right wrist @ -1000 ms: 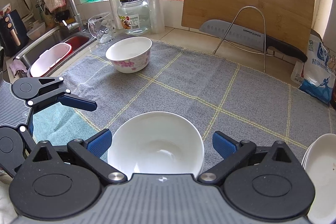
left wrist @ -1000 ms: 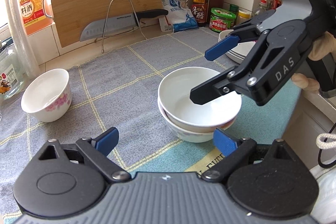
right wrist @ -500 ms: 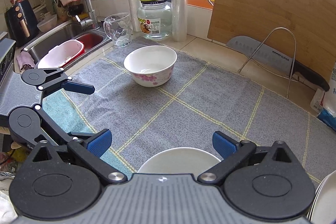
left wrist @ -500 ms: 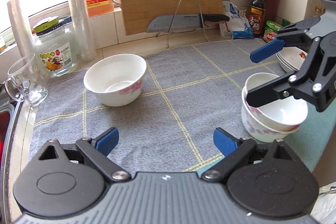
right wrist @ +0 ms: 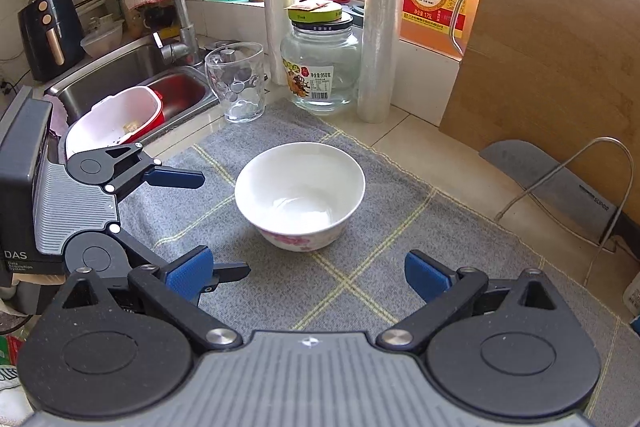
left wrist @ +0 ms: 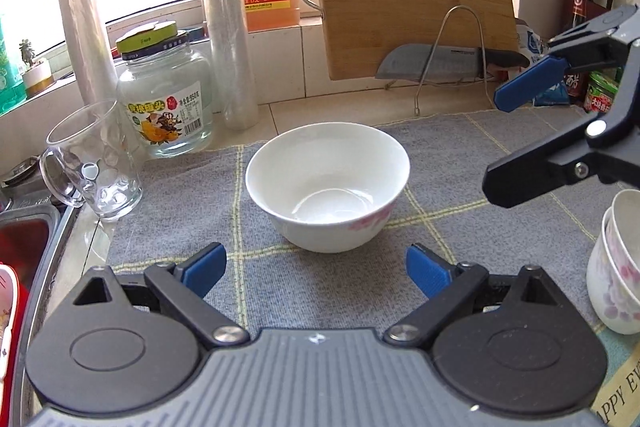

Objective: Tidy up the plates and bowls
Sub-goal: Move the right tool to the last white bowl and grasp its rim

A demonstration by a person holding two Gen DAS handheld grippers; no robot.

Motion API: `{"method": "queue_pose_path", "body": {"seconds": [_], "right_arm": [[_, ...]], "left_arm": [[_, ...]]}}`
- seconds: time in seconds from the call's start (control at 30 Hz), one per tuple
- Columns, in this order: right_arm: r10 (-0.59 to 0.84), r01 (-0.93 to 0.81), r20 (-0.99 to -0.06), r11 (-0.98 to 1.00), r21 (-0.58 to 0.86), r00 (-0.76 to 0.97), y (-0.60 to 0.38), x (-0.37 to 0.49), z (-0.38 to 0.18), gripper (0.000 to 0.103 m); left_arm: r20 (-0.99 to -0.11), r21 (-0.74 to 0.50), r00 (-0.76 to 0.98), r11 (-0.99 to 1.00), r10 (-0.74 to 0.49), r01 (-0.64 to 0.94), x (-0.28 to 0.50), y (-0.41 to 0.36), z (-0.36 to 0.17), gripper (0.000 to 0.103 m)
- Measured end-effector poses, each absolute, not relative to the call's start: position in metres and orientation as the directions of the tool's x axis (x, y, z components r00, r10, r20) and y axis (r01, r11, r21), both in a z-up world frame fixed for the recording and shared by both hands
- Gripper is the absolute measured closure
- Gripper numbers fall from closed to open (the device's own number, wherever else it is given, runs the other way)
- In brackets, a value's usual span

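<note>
Currently both claws, left claw (left wrist: 316, 269) and right claw (right wrist: 308, 273), gape wide and empty, aimed at the lone bowl (left wrist: 328, 185) mid-mat near the bench's sink edge. Risks: pinching the thin rim tips it; swinging wide clips the glass mug (left wrist: 94, 161) or jar (left wrist: 166, 95); claws collide.

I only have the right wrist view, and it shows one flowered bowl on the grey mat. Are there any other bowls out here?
Observer: Yes. Two stacked bowls stand to the right of the lone bowl, at the edge of the left wrist view.
Operator: What's past the knife on the rack, further right?
Observer: Beyond the knife there is a dark sauce bottle, with a green-lidded jar in front of it.
</note>
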State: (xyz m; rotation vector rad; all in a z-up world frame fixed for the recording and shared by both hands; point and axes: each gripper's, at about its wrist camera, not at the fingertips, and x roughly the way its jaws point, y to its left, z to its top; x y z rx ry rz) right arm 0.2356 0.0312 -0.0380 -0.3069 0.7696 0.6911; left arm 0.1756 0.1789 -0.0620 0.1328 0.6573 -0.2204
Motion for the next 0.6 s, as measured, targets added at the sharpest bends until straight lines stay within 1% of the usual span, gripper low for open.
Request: {"method": "queue_pose_path", "body": {"seconds": [0.17,0.4,0.5,0.6], "right_arm": [[0.476,-0.696,-0.725,0.718,-0.006,0.498,0.047,0.263,-0.044,0.0],[0.486,-0.711,-0.747,0.703,0.027,0.453,0.064,0.298,-0.061,0.002],[0.491,-0.72,-0.758,0.693,0.041,0.43,0.07,0.309,-0.068,0.005],[0.497,-0.722,-0.764,0.689,0.059,0.412,0.073,0.317,-0.072,0.012]], "left_arm": [[-0.604,0.041,0.78,0.971,-0.164,0.236,0.193,0.181,-0.067,0.006],[-0.603,0.022,0.771,0.961,-0.207,0.276,0.205,0.178,-0.074,0.006],[-0.601,0.02,0.768,0.957,-0.22,0.289,0.207,0.177,-0.075,0.007],[-0.596,0.02,0.769,0.953,-0.231,0.303,0.209,0.178,-0.076,0.007]]}}
